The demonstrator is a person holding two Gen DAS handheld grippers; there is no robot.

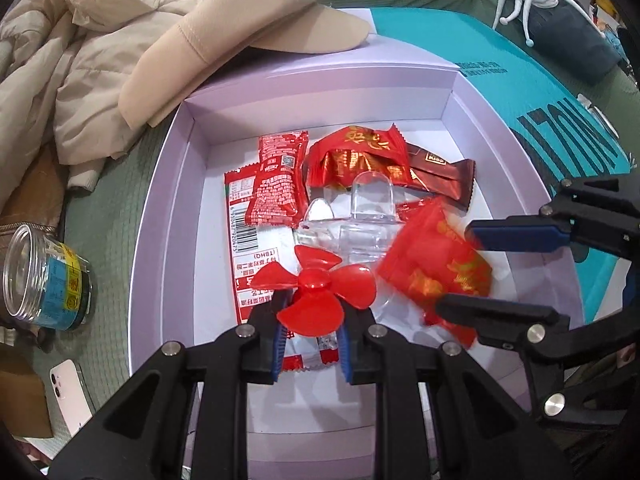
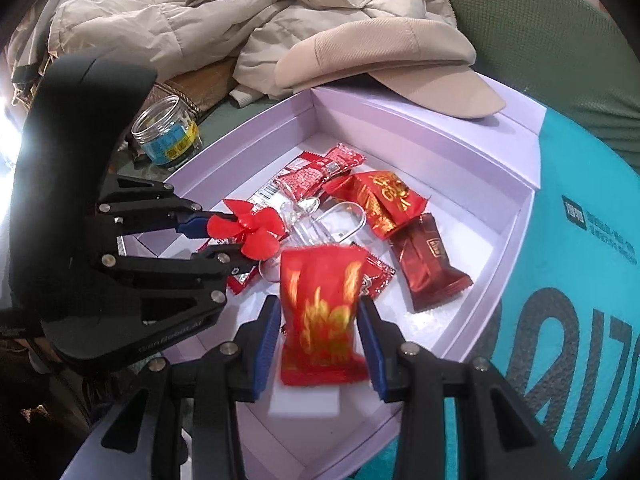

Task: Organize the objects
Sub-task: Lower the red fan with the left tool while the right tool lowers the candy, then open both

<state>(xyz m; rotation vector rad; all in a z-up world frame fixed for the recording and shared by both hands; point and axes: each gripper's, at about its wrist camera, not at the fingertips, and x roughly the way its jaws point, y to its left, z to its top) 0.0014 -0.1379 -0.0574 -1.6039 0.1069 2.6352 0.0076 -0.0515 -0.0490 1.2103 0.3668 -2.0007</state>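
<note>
Here, at the far left, a clear plastic jar with a blue and yellow label (image 1: 44, 276) lies on its side on the green quilted surface (image 1: 116, 208), and a pale pink smartphone (image 1: 70, 394) lies nearer the camera. A cream puffer jacket (image 1: 80, 64) and a beige peaked cap (image 1: 240, 36) are heaped just behind the shallow lilac cardboard box (image 1: 160, 240), the cap's brim overlapping the box's rim.

Inside the box, two red ketchup sachets (image 1: 276, 176) lie to the left, with a red gold-printed candy wrapper (image 1: 356, 156) and a dark brown snack bar (image 1: 440, 172) beside them. A clear plastic toy body (image 1: 356, 216) rests in the middle.

The left gripper (image 1: 312, 320) is closed on the red four-bladed plastic propeller (image 1: 316, 284), held just above the box floor over a sachet.

Further right, the right gripper (image 2: 320, 344) has a red foil snack packet with gold print (image 2: 320, 320) between its blue pads (image 2: 266, 344); the packet looks blurred, and whether the pads press it I cannot tell. The packet hangs over the box's near right part. A teal printed bag (image 1: 532, 92) lies beside the box on the right.
</note>
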